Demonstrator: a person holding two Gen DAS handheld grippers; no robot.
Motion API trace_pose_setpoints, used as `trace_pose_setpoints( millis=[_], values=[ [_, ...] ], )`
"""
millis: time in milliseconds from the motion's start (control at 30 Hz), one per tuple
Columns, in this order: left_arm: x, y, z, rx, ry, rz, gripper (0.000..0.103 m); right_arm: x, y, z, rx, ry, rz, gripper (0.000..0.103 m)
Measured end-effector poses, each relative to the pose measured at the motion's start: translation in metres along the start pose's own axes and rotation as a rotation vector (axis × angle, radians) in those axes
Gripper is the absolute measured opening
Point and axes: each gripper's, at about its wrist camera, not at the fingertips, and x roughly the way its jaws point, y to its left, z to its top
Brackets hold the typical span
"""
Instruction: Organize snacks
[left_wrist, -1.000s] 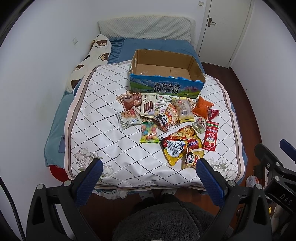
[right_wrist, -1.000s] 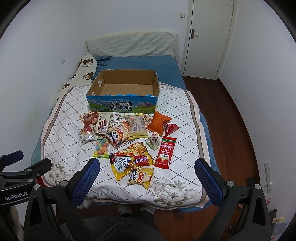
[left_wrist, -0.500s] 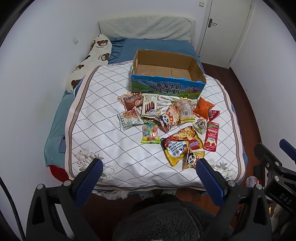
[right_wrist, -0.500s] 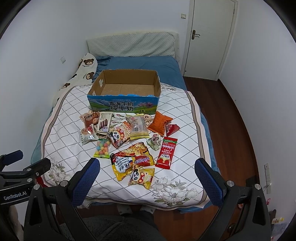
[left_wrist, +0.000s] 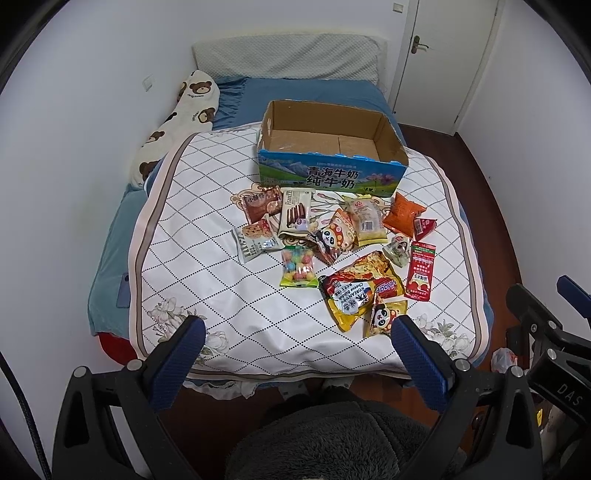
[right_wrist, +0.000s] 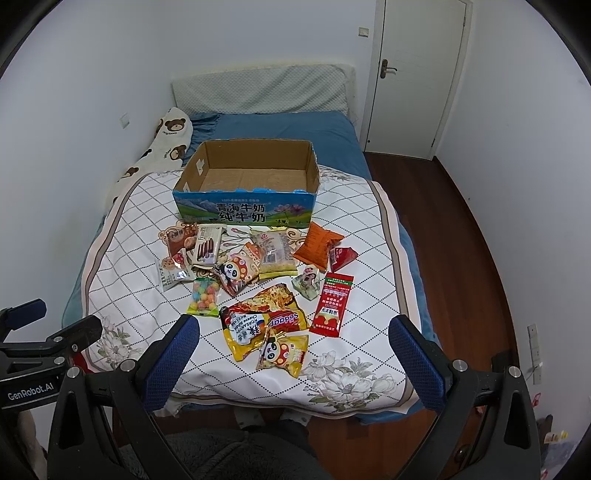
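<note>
left wrist view:
left gripper (left_wrist: 295, 345): spread wide, holding nothing, hanging over the near edge of the bed (left_wrist: 122, 229).
snacks (left_wrist: 334, 251): loose pile on the quilt (left_wrist: 207, 280), mid-bed, just near of the cardboard box (left_wrist: 332, 181).
box: open, nothing inside that i can see, far of the pile.
change: pile sits a touch lower and larger in frame than a second ago, so the gripper crept forward; no packet moved.

right wrist view:
right gripper (right_wrist: 293, 343): released, fingers wide, empty, above the near quilt edge.
nearest packets: panda bag (right_wrist: 282, 352) and noodle pack (right_wrist: 264, 319), between the fingers in frame but well below them.
red sachet (right_wrist: 332, 304): right of the noodle pack.
change: same slight drift in.
task read: sorting not started; likely approach to a first pick.
</note>
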Motion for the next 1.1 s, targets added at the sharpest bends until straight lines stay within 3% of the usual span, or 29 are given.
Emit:
trace_pose_setpoints(
  millis=[733, 933, 1100],
  values=[
    [0.013, 0.000, 0.005, 0.021, -0.008, 0.013, 0.103, 0.016, -0.003, -0.003, 0.034, 0.036, 0.025, 0.103],
    [0.066, -0.024, 0.014, 0.215, -0.039, 0.114, 0.103, 0.078, -0.025, -0.017, 0.147, 0.159, 0.065, 0.103],
    [0.144, -0.054, 0.026, 0.435, 0.031, 0.123, 0.103, 0.150, -0.054, -0.036, 0.275, 0.262, 0.075, 0.103]
  ],
)
